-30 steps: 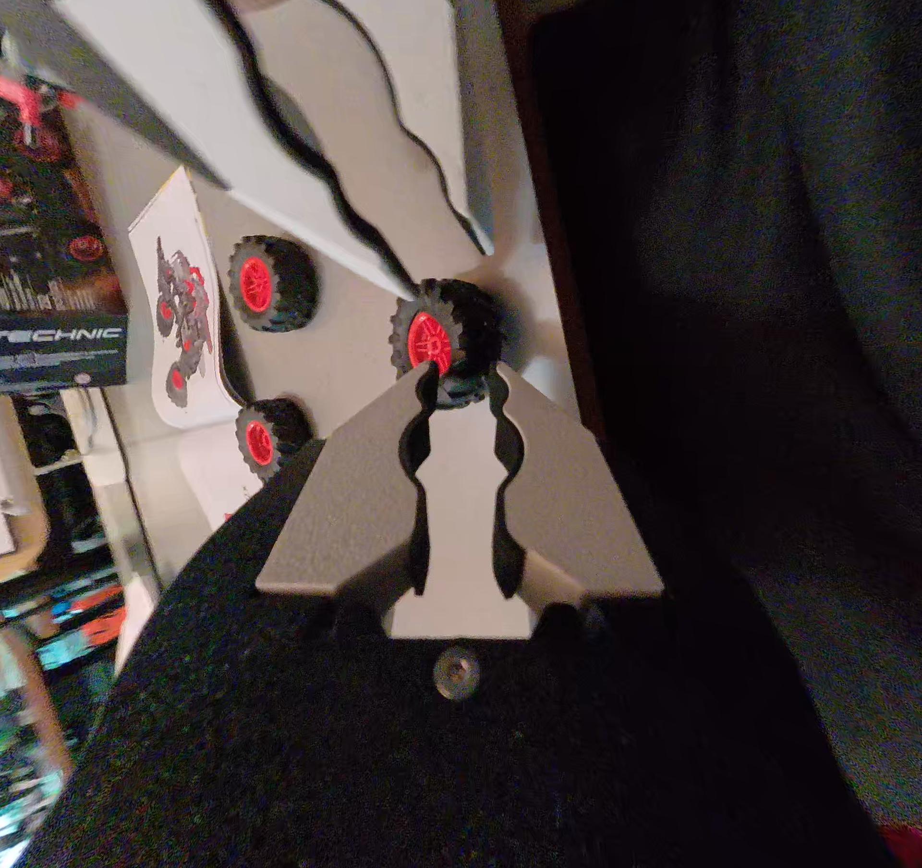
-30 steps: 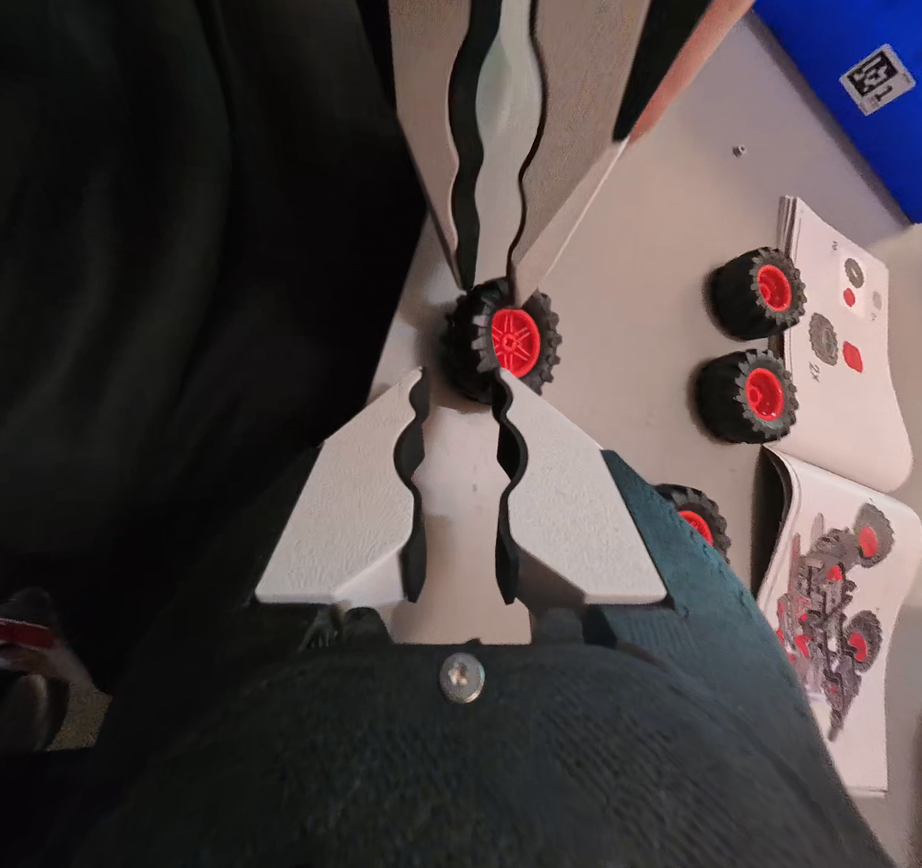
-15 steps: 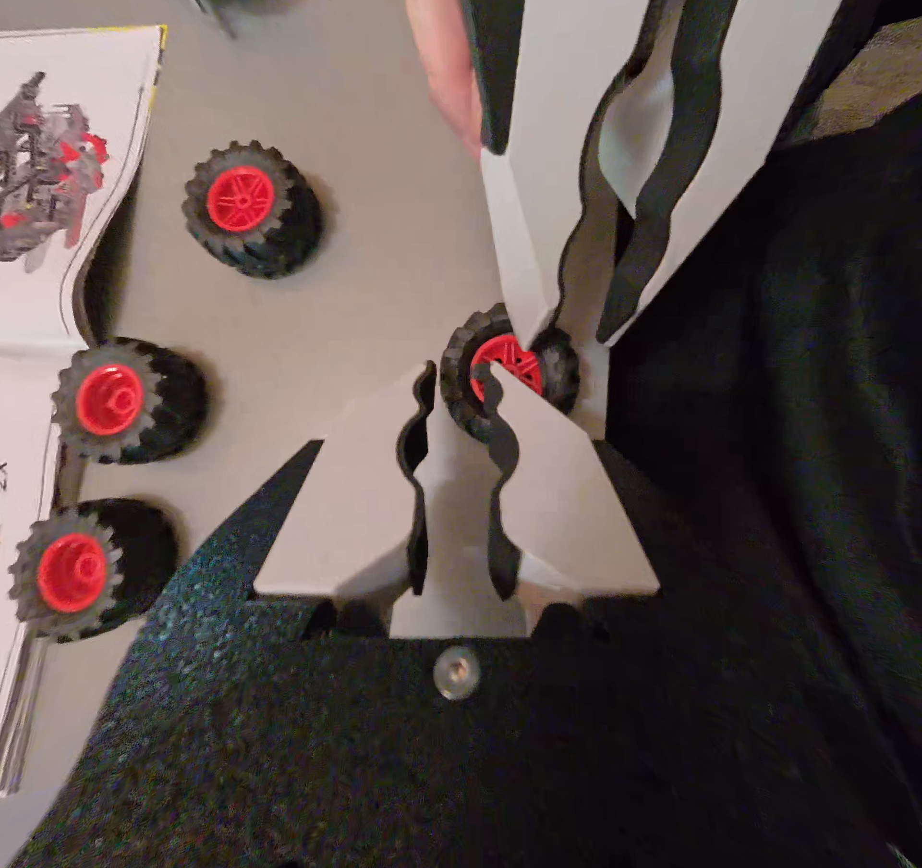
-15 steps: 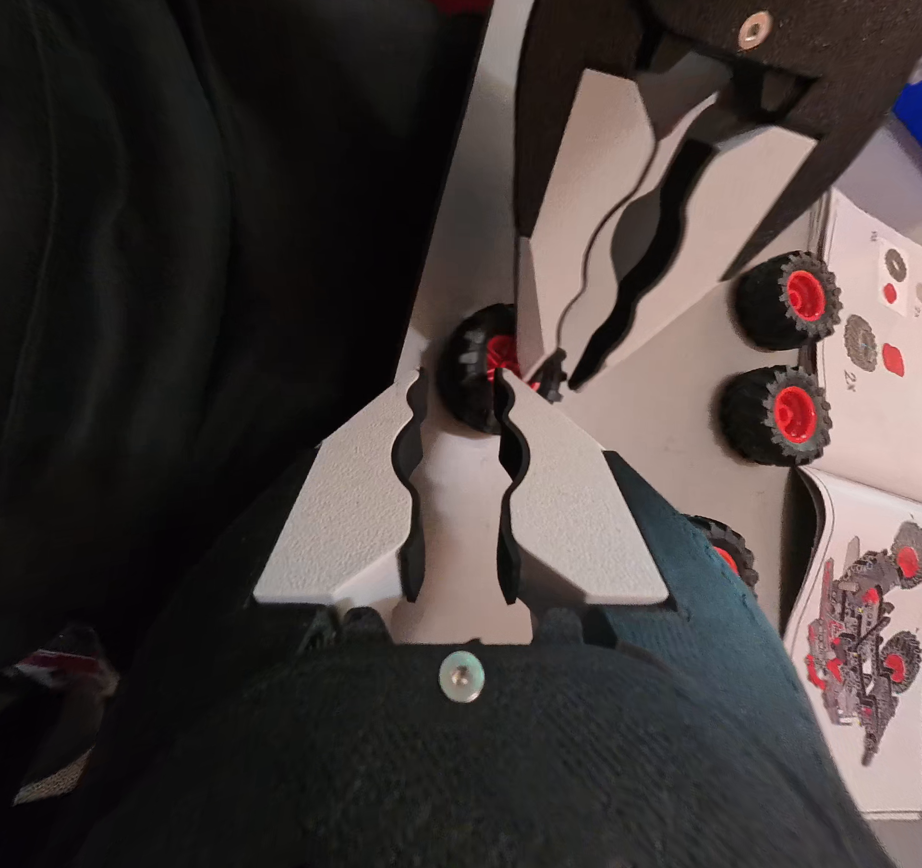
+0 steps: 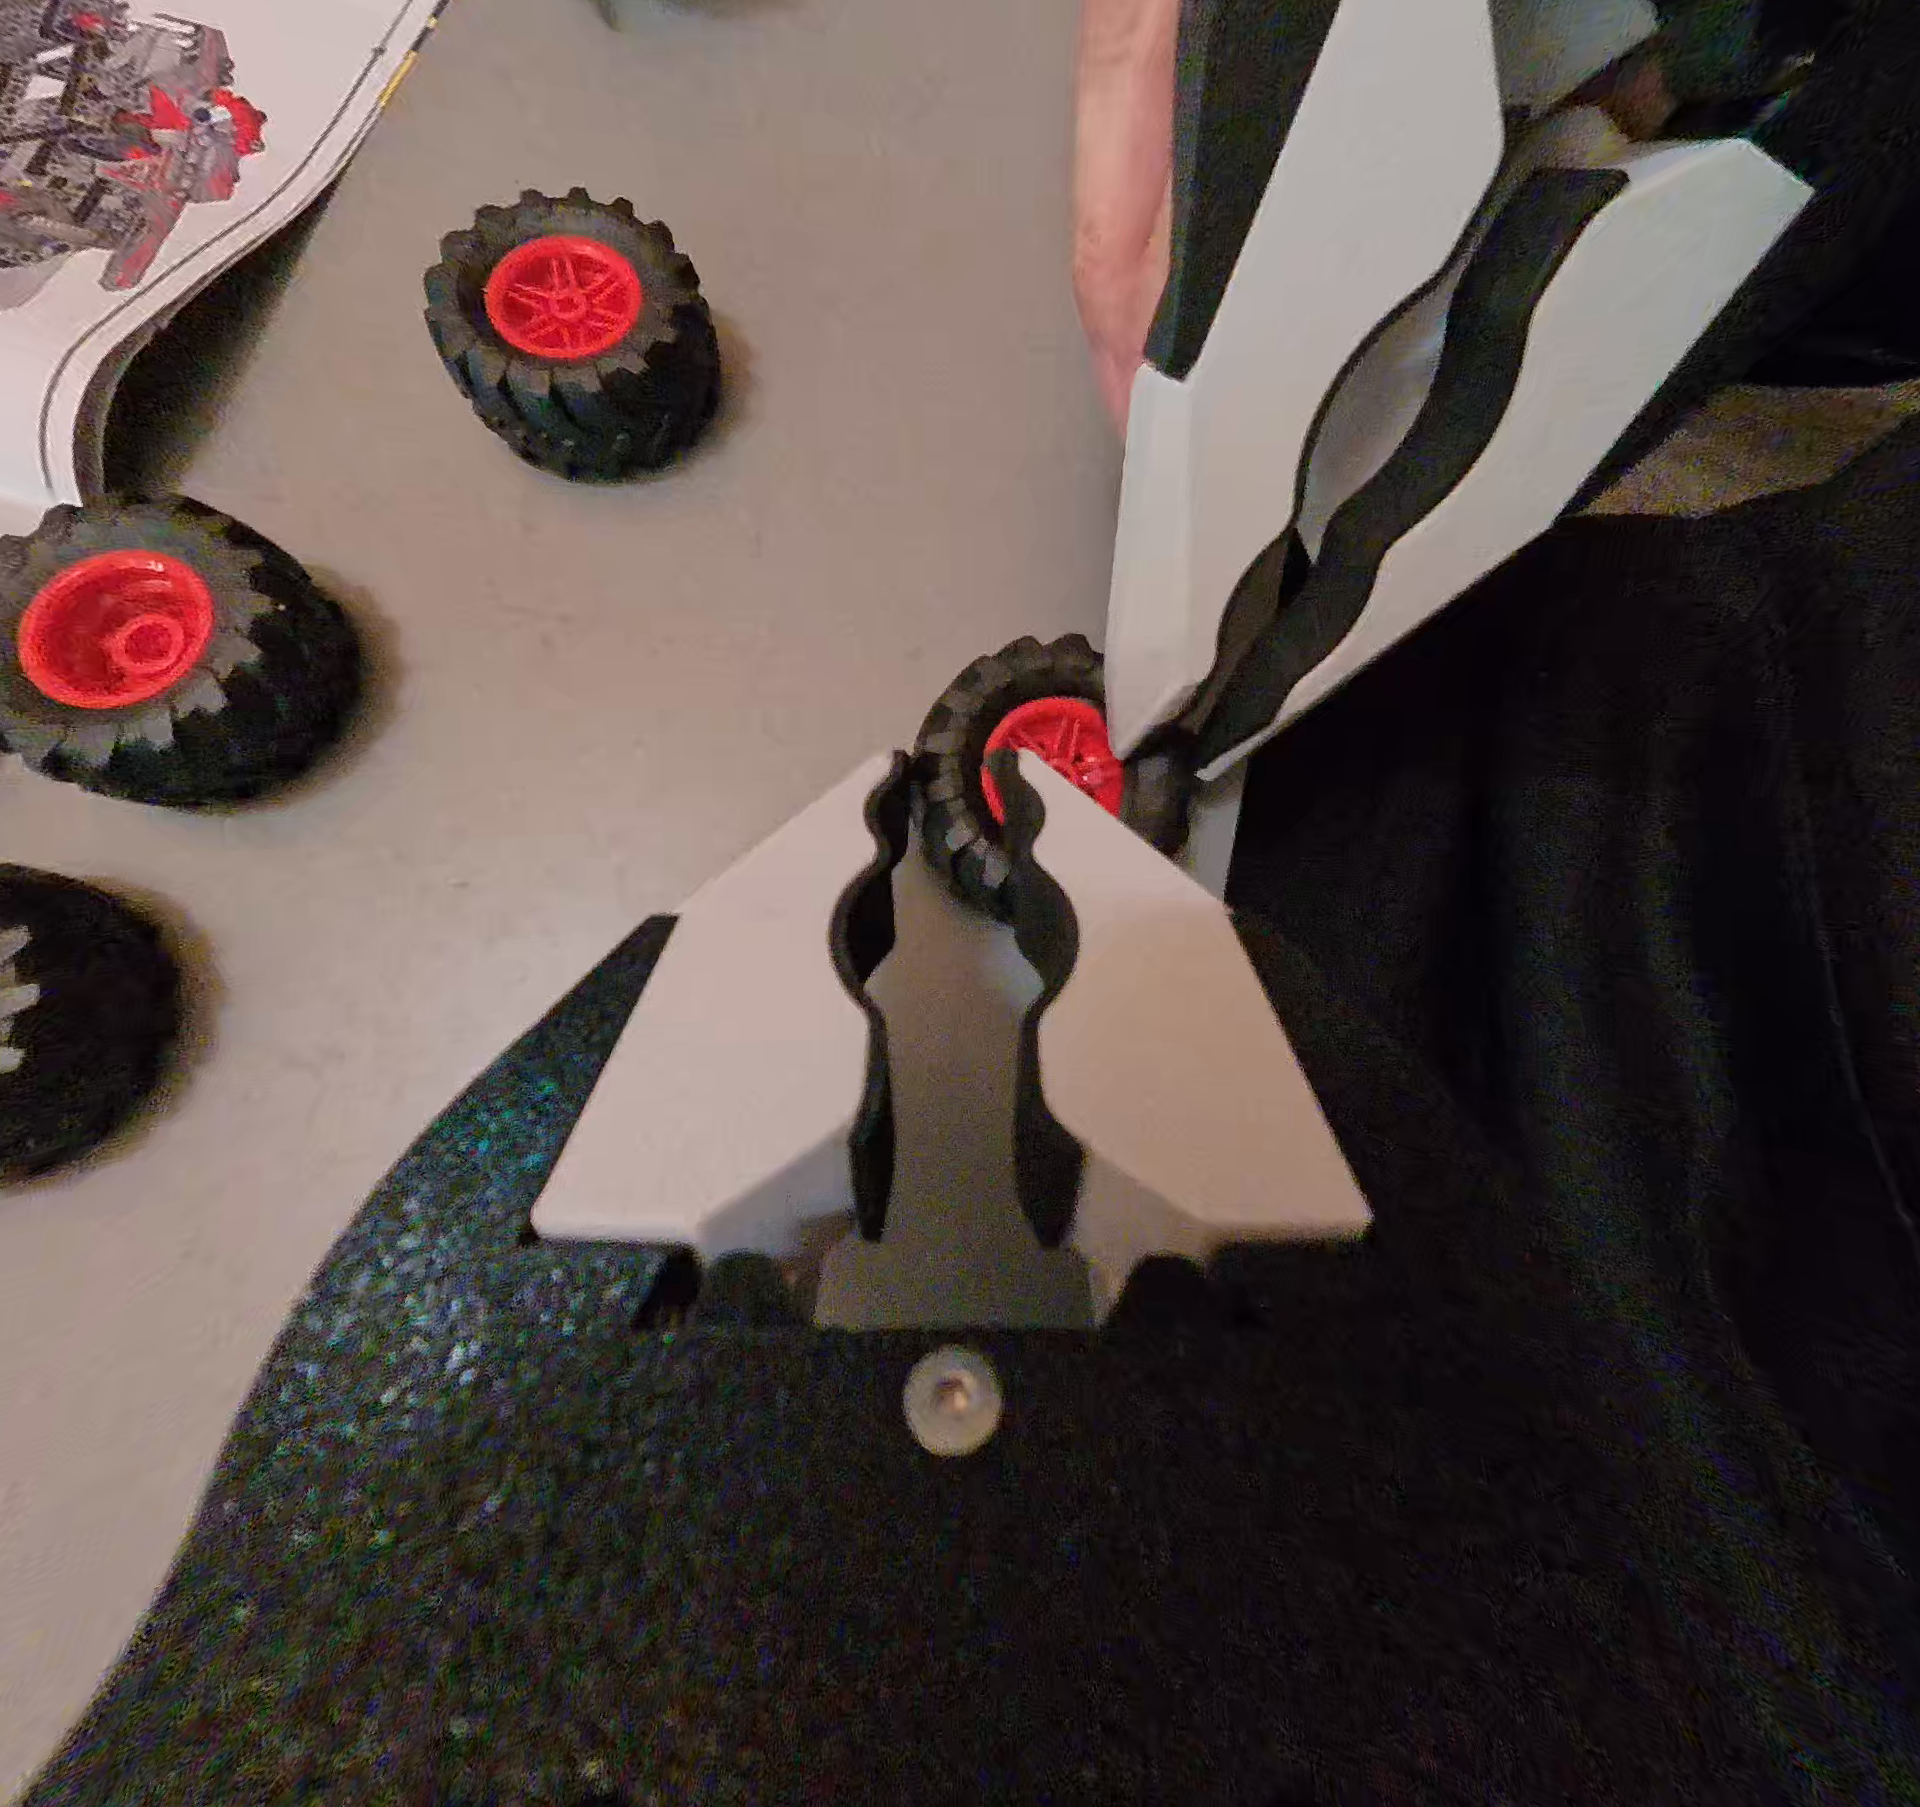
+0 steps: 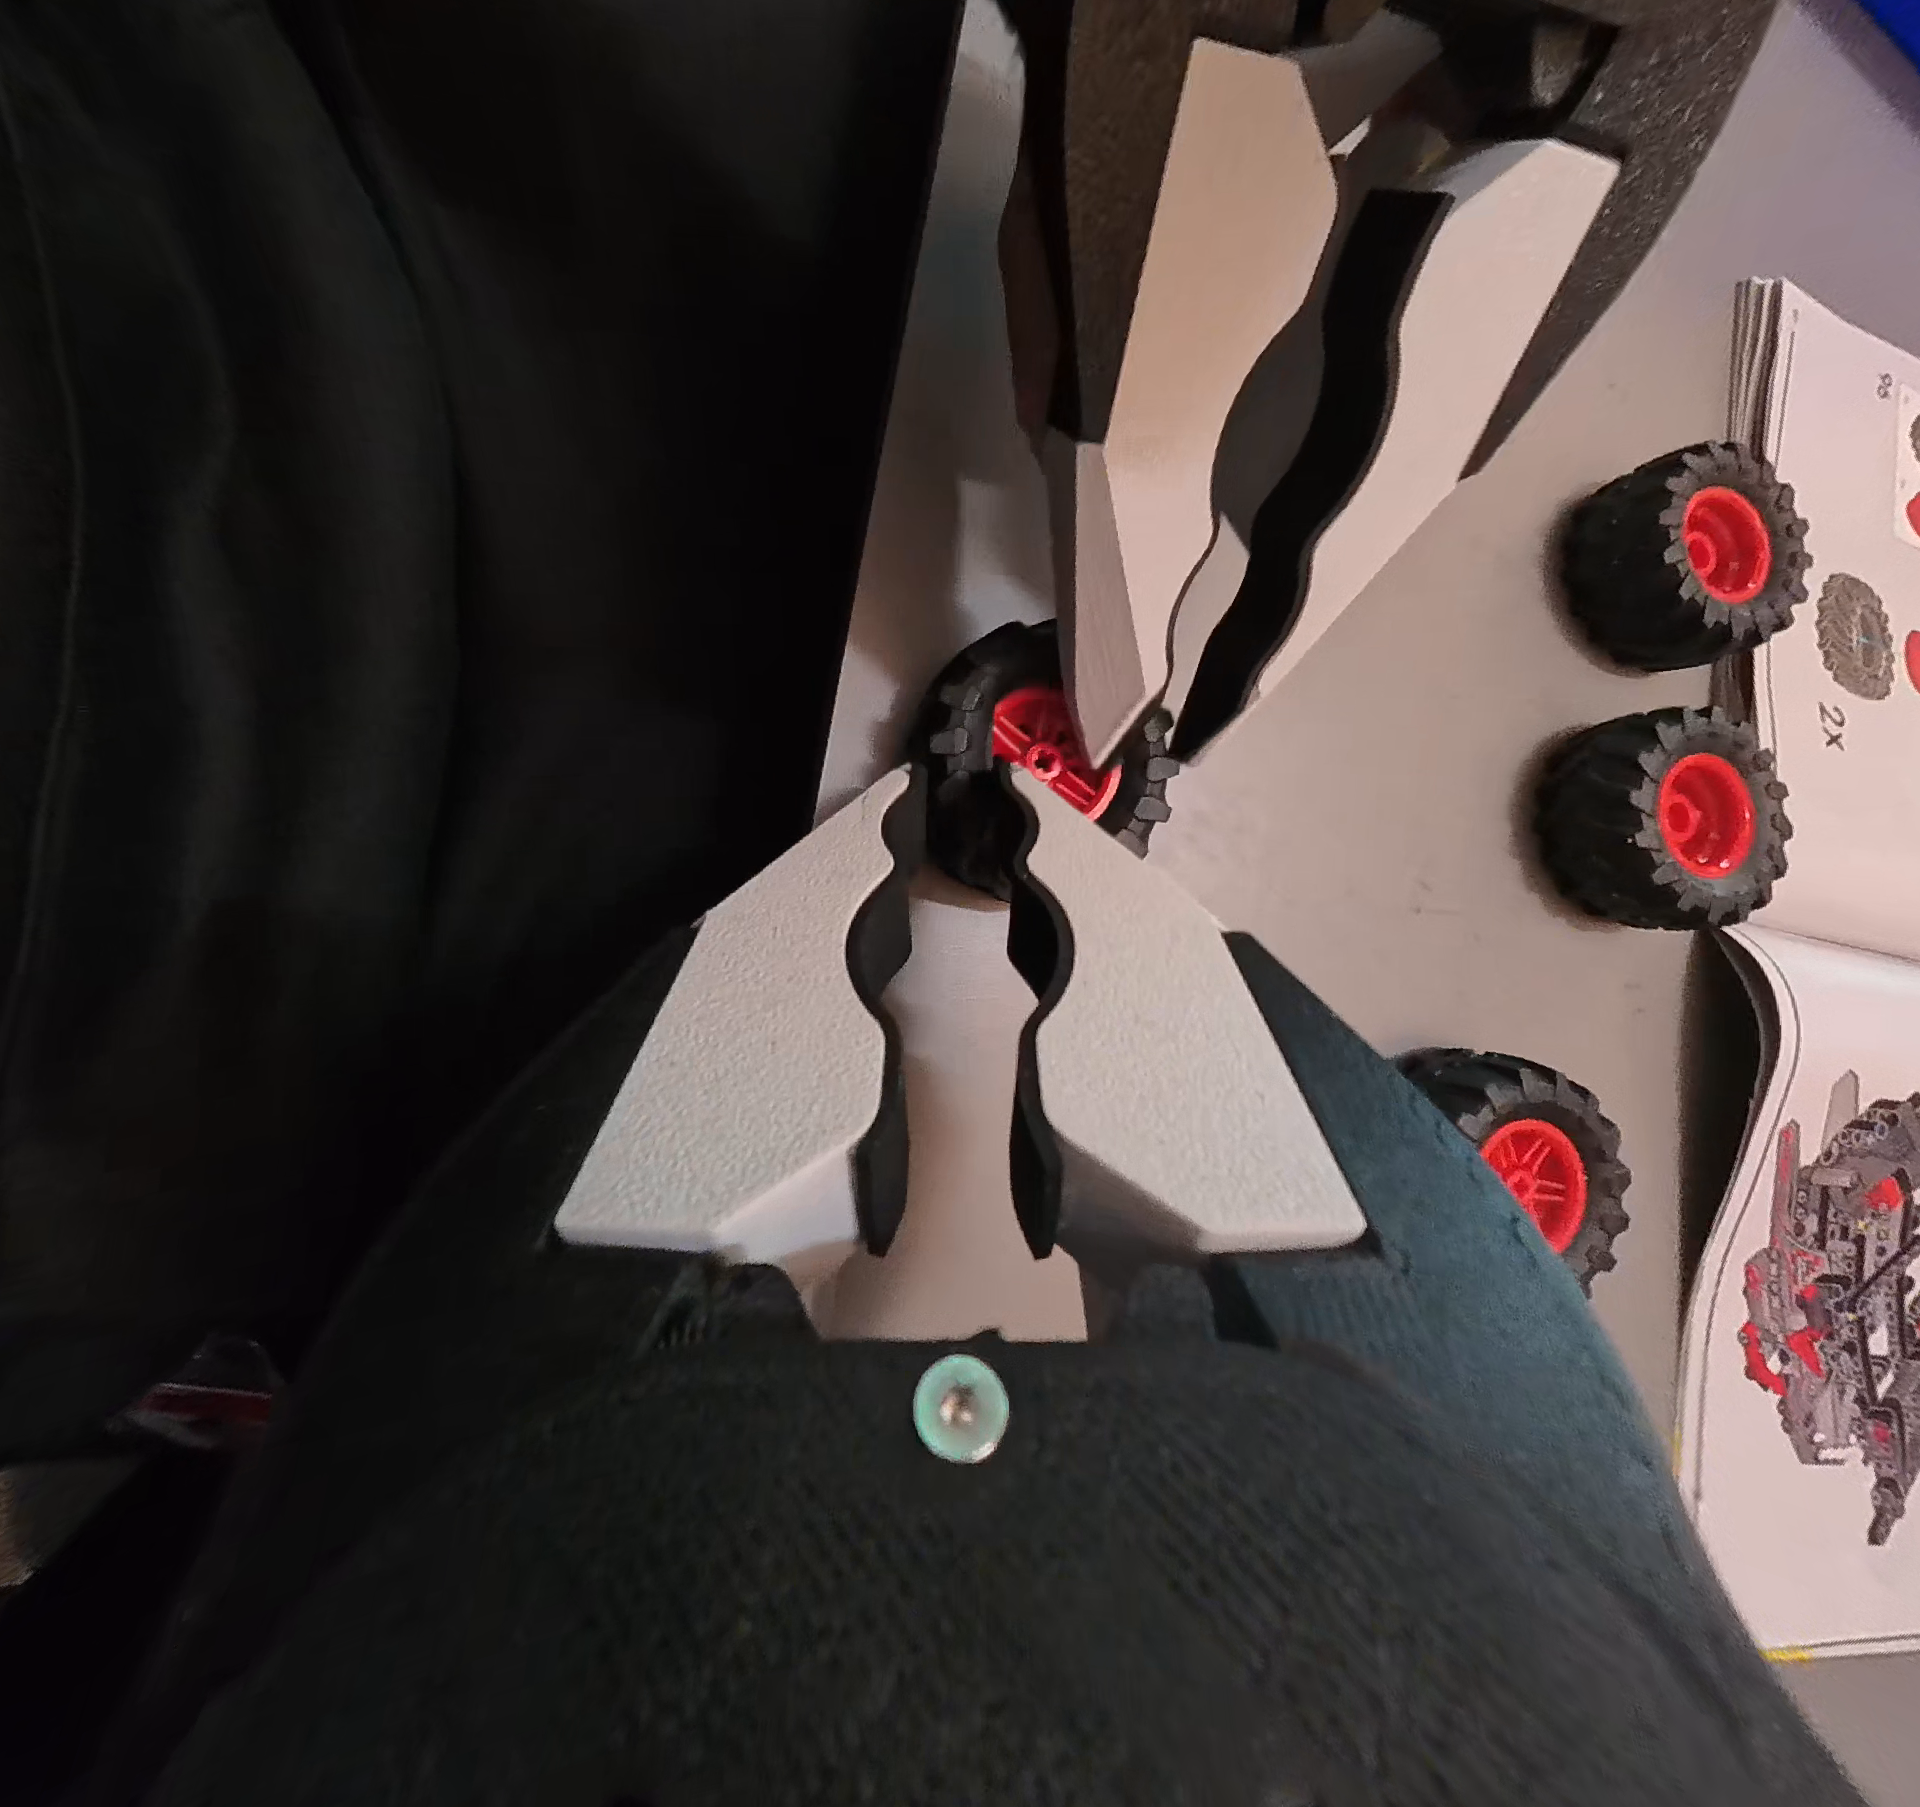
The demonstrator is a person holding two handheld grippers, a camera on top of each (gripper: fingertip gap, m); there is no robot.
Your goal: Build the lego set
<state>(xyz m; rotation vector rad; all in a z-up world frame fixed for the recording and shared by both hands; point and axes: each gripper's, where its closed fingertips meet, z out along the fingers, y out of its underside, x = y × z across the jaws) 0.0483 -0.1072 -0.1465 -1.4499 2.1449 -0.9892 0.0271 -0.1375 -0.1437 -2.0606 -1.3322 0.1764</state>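
Observation:
A black-tyred wheel with a red rim (image 5: pixel 1049 734) sits at the table's edge, also in the right wrist view (image 6: pixel 1049 755). My left gripper (image 5: pixel 958 770) is shut on its tyre wall, one finger outside the tread and one at the rim. My right gripper (image 6: pixel 968 775) pinches the same wheel from the other side in the same way. In the left wrist view the right gripper (image 5: pixel 1164 755) comes in from the upper right. In the right wrist view the left gripper (image 6: pixel 1138 755) comes in from above. Much of the wheel is hidden by fingers.
Three more red-rimmed wheels stand on the grey table (image 5: pixel 727 614): one (image 5: pixel 571 334), a second (image 5: pixel 135 645), a third (image 5: pixel 62 1019). An open instruction booklet (image 6: pixel 1829 1238) lies beside them. A person's dark clothing (image 5: pixel 1558 1030) is past the table edge. A hand (image 5: pixel 1122 147) shows behind the right gripper. Both grippers' tips are close together, under 4 cm apart.
The left gripper has swung round the wheel, so its view now looks down over the table. Its fingers have shifted onto the tyre wall. The right gripper has hardly moved.

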